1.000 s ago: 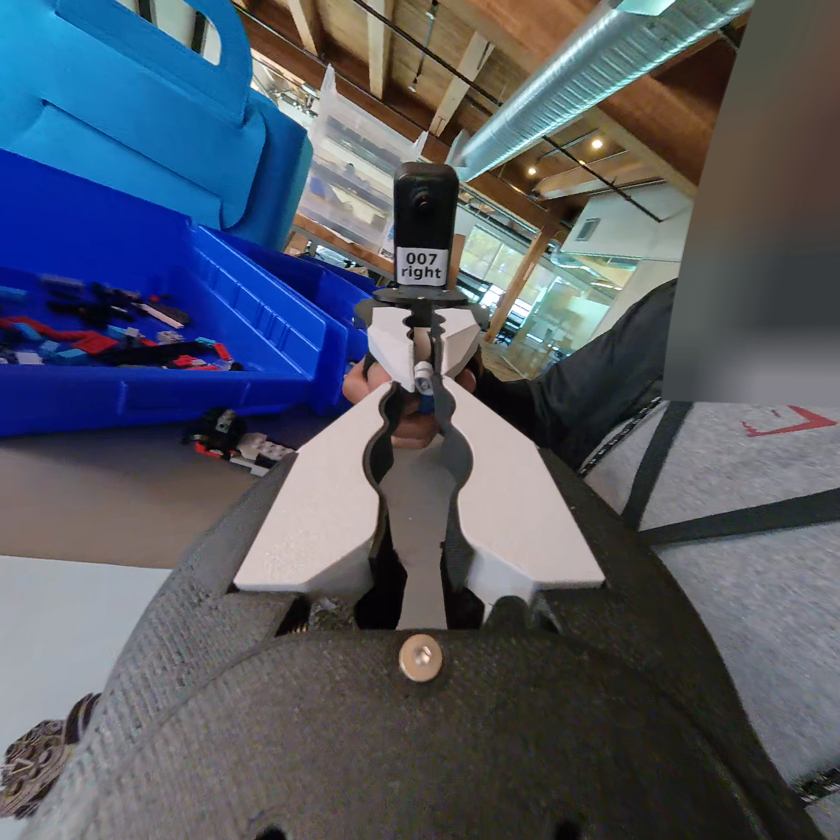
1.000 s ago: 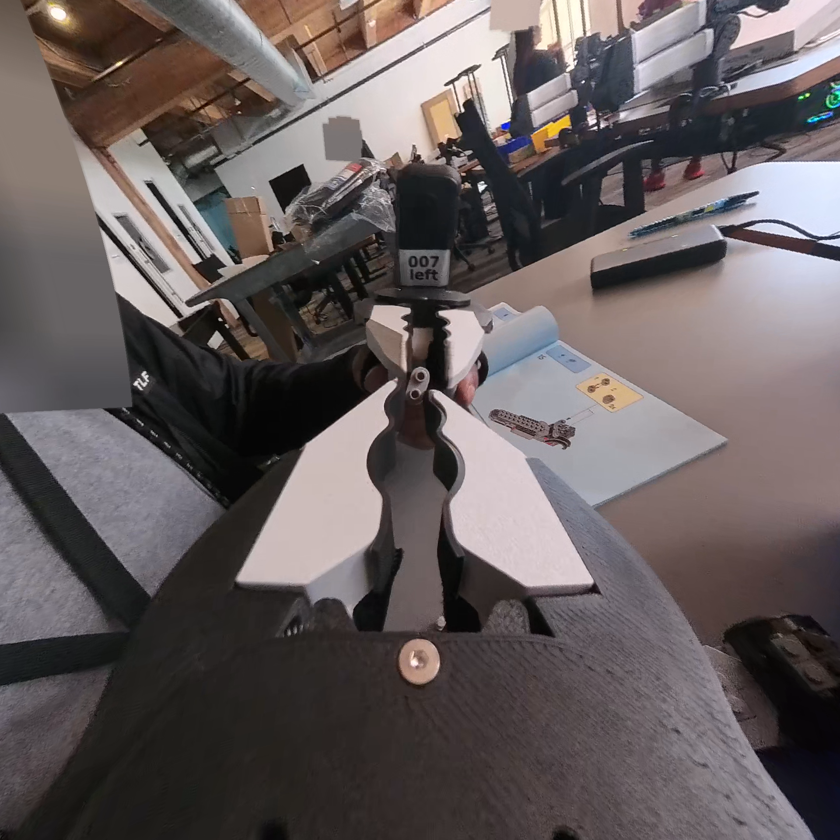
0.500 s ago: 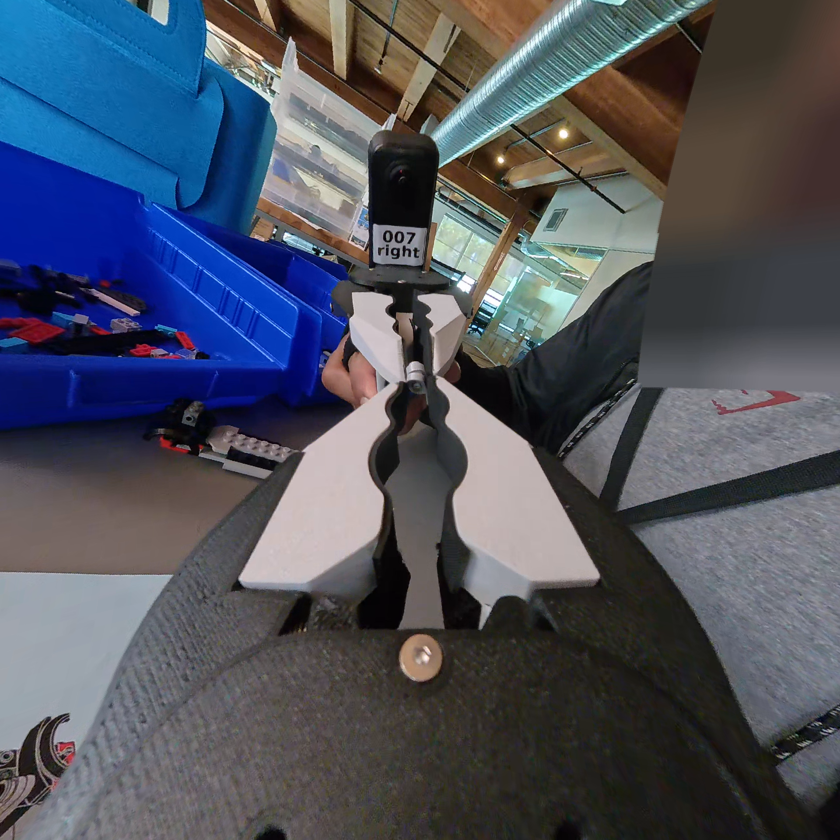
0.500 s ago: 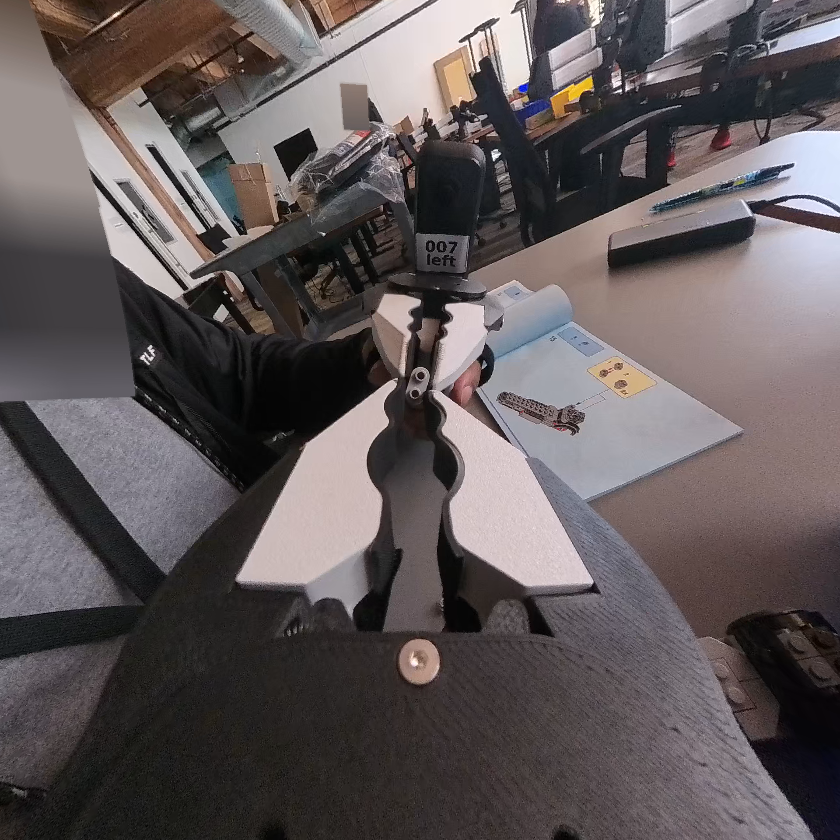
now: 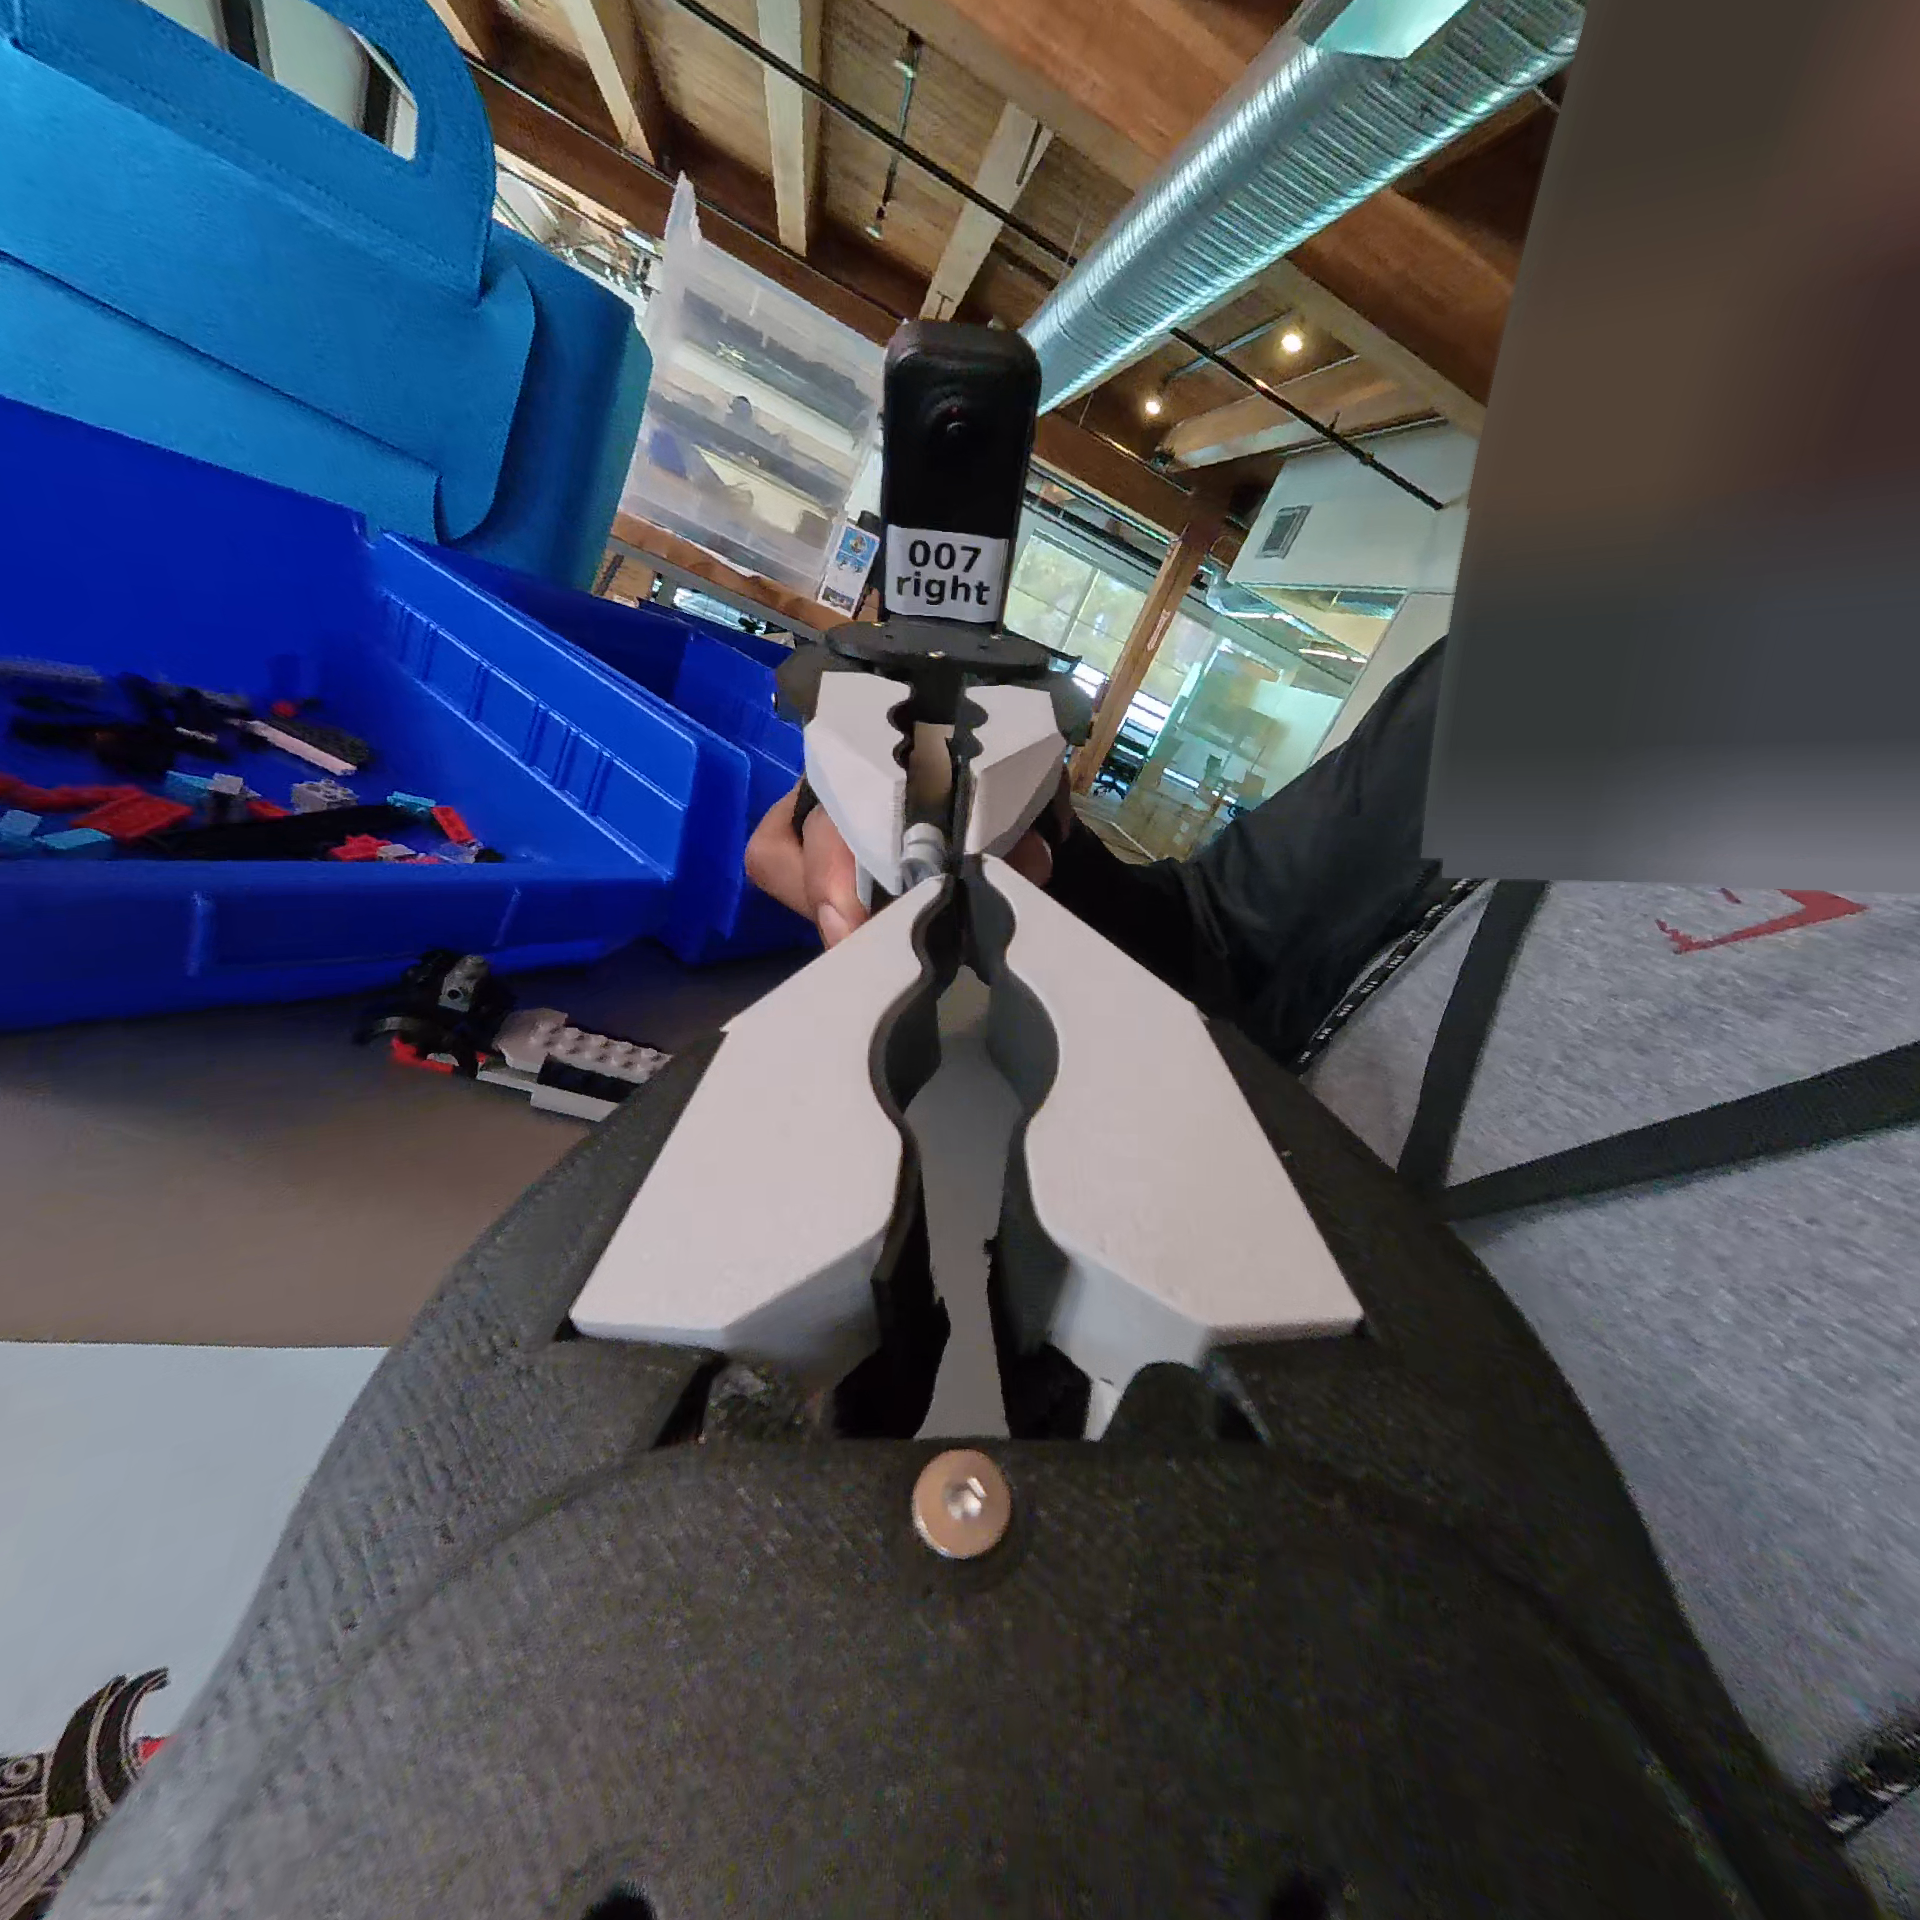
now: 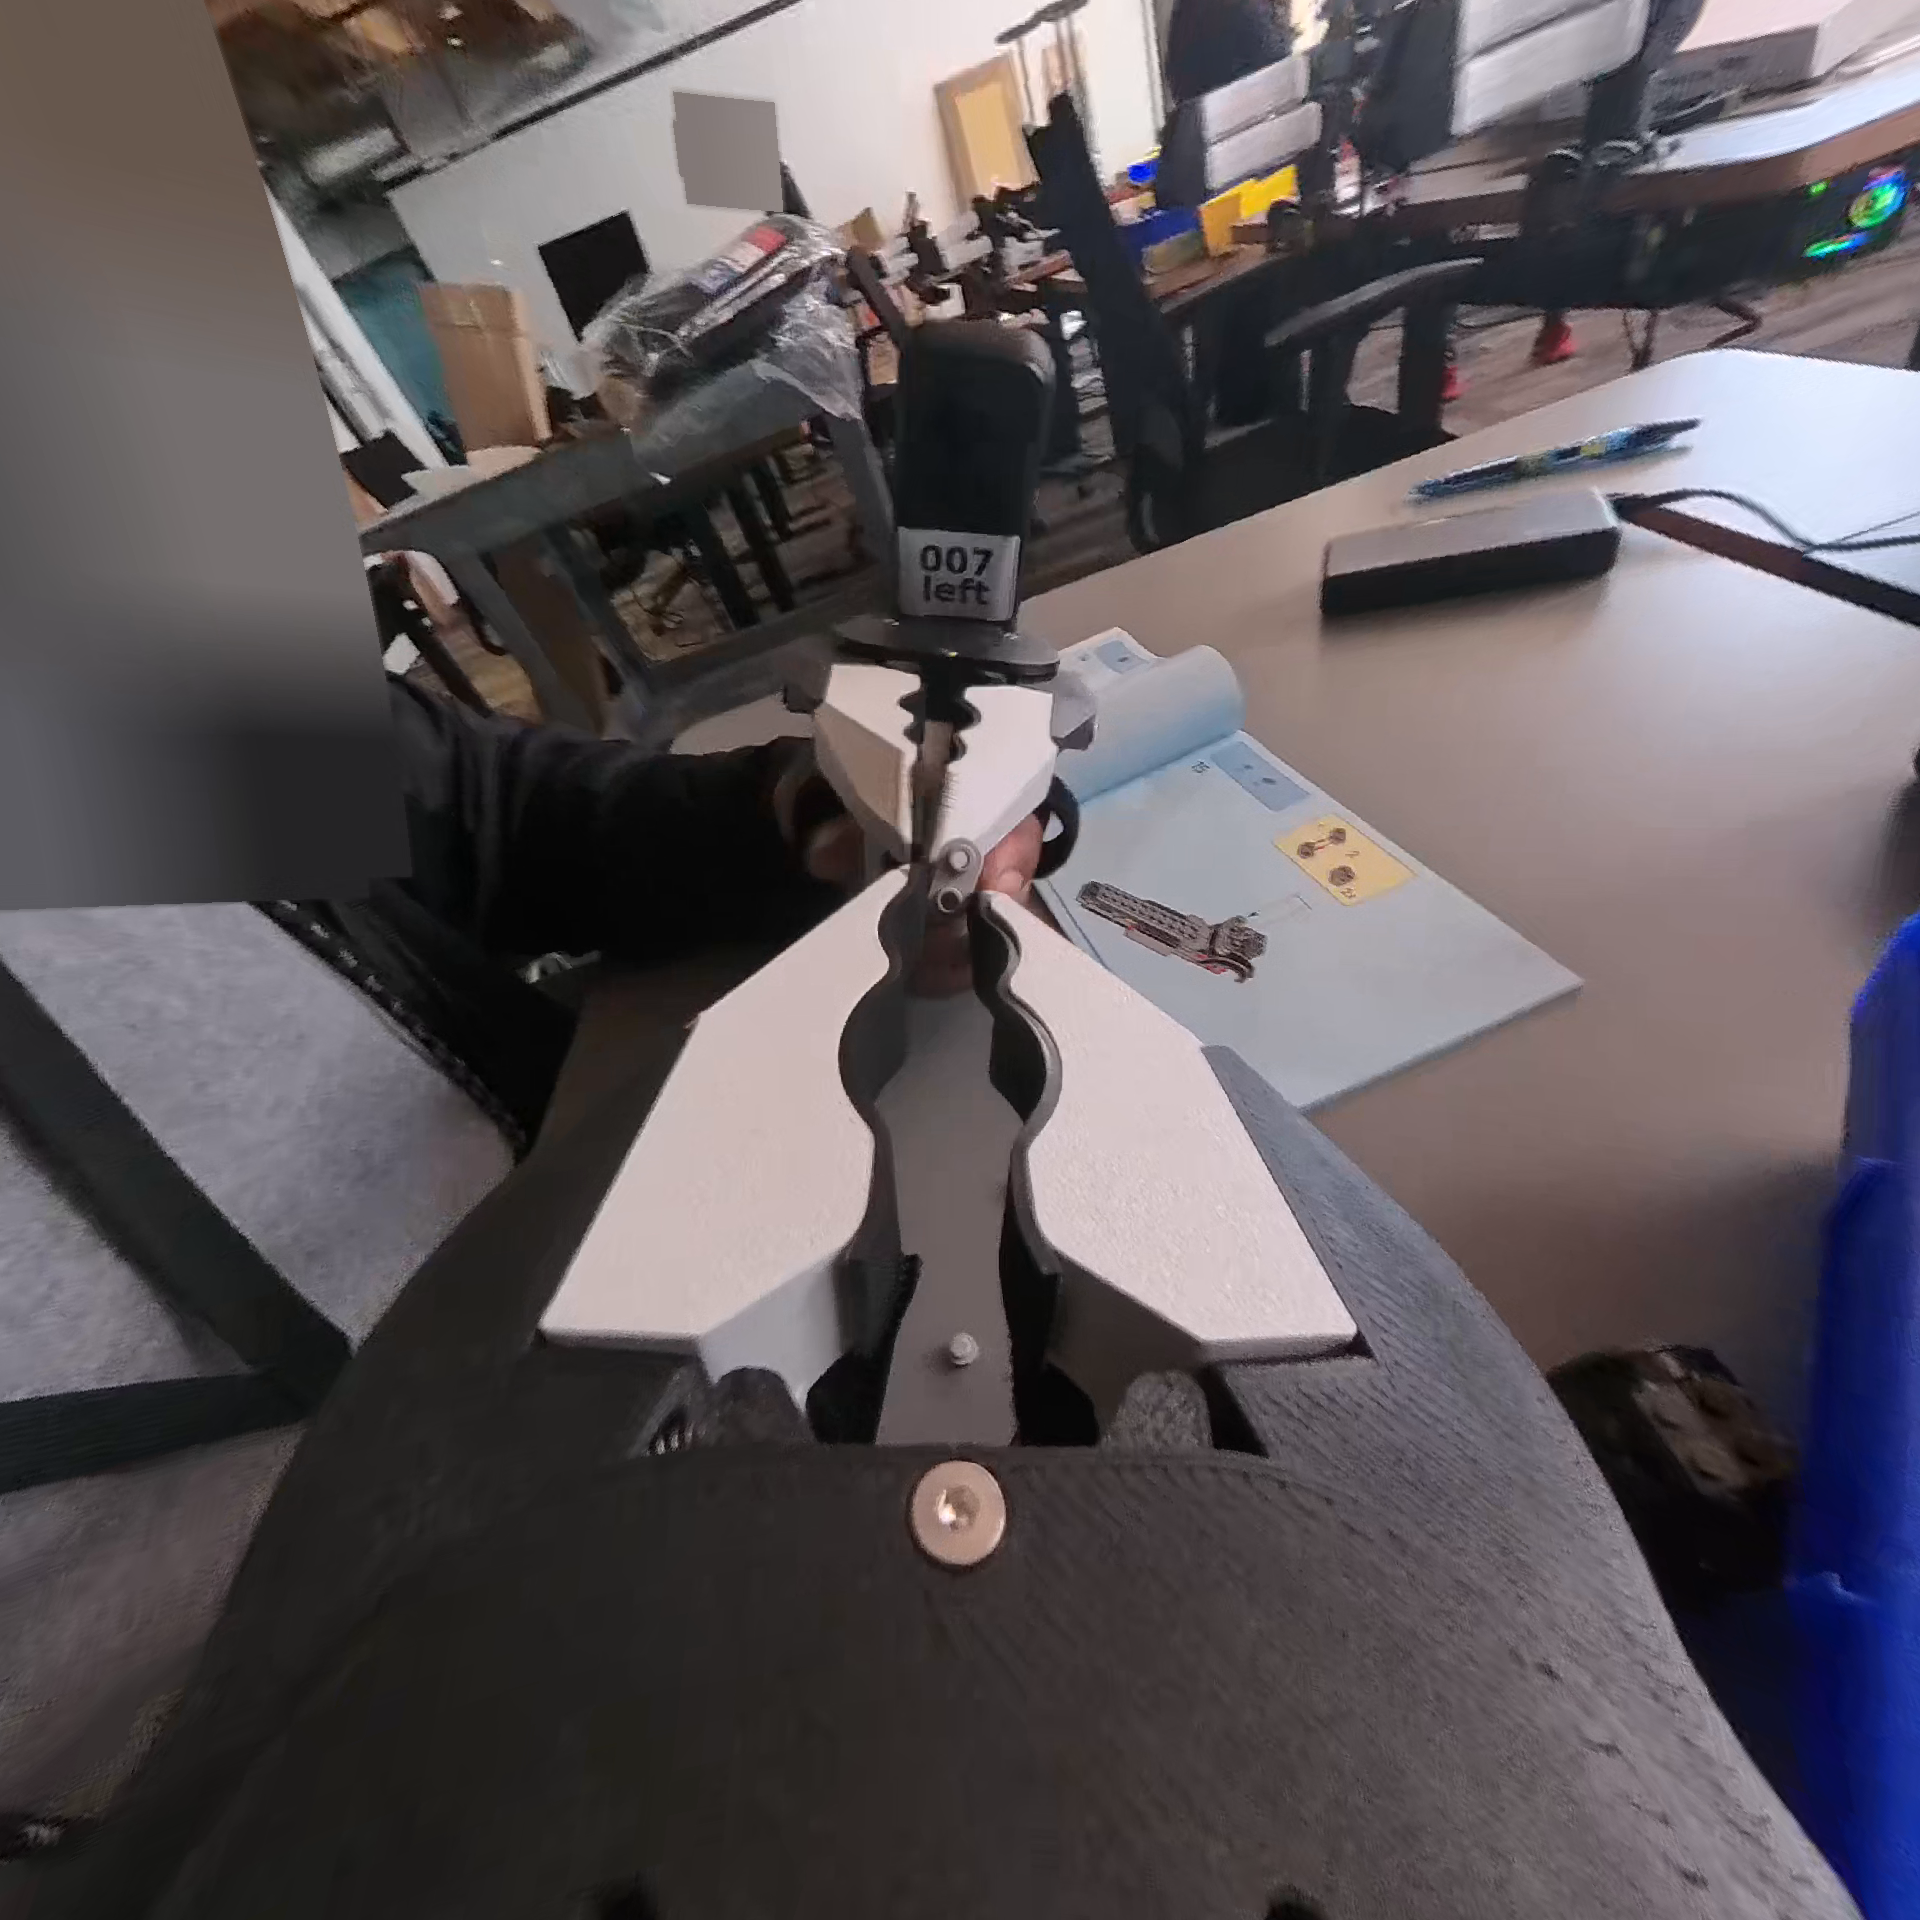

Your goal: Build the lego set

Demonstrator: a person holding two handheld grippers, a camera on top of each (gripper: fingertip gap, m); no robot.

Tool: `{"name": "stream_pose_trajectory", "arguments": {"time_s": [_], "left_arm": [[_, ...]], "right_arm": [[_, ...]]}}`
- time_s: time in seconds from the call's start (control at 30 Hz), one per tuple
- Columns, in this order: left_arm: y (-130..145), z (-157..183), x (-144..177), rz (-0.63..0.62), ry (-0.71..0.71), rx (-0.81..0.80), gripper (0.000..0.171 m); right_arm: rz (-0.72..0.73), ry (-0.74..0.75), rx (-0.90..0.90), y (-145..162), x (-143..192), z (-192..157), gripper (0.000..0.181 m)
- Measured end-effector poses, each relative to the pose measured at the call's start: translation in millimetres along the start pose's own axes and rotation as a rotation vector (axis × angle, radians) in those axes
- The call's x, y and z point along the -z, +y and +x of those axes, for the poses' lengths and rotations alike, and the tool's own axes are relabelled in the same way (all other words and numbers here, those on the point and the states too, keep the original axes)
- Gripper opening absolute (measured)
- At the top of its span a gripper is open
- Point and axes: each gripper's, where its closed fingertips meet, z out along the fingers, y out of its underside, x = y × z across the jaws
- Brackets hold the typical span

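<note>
The left gripper (image 5: 961, 883), with white angular fingers on a black textured body, is held tip to tip against the right gripper (image 6: 940, 883), of the same build. Both are raised above the grey tabletop (image 5: 260, 1164), in front of the person's grey garment.

A small light-grey lego connector piece (image 6: 954, 878) with round holes sits at the point where the two sets of tips meet. In the right wrist view it lies against the tip of the left gripper, whose jaws are drawn together on it. In the left wrist view a grey cylindrical end of a piece (image 5: 920, 844) shows at the tips of the right gripper. The right gripper's jaws stand nearly together at the tip; whether they clamp the piece or merely touch it cannot be told.

A partly built lego model (image 5: 520, 1044) of black, red and light-grey parts lies on the tabletop just in front of a blue plastic sorting tray (image 5: 436, 925). The tray holds loose black, red and pale-blue lego parts (image 5: 218, 800).

A light-blue instruction booklet (image 6: 1299, 914) lies open on the table beyond the left gripper. Farther back are a flat black rectangular device (image 6: 1470, 551) and a blue pen (image 6: 1553, 470).
</note>
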Motion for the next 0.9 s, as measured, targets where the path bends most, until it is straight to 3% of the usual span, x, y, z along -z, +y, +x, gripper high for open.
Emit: {"name": "stream_pose_trajectory", "arguments": {"time_s": [0.1, 0.27, 0.63, 0.9], "left_arm": [[1, -4, 1, -0.002, -0.017, 0.003, 0.000], [3, -4, 0, -0.008, -0.016, 0.000, 0.015], [5, 4, -2, -0.007, 0.028, -0.020, 0.008], [-1, -1, -1, 0.034, -0.027, -0.067, 0.008]], "right_arm": [[0.010, -0.007, -0.015, -1, 1, 0, 0.008], [-0.007, -0.039, -0.023, 2, -1, -4, 0.008], [-0.024, -0.071, -0.022, 3, -2, -11, 0.008], [-0.022, 0.034, 0.059, -2, 2, 0, 0.008]]}}
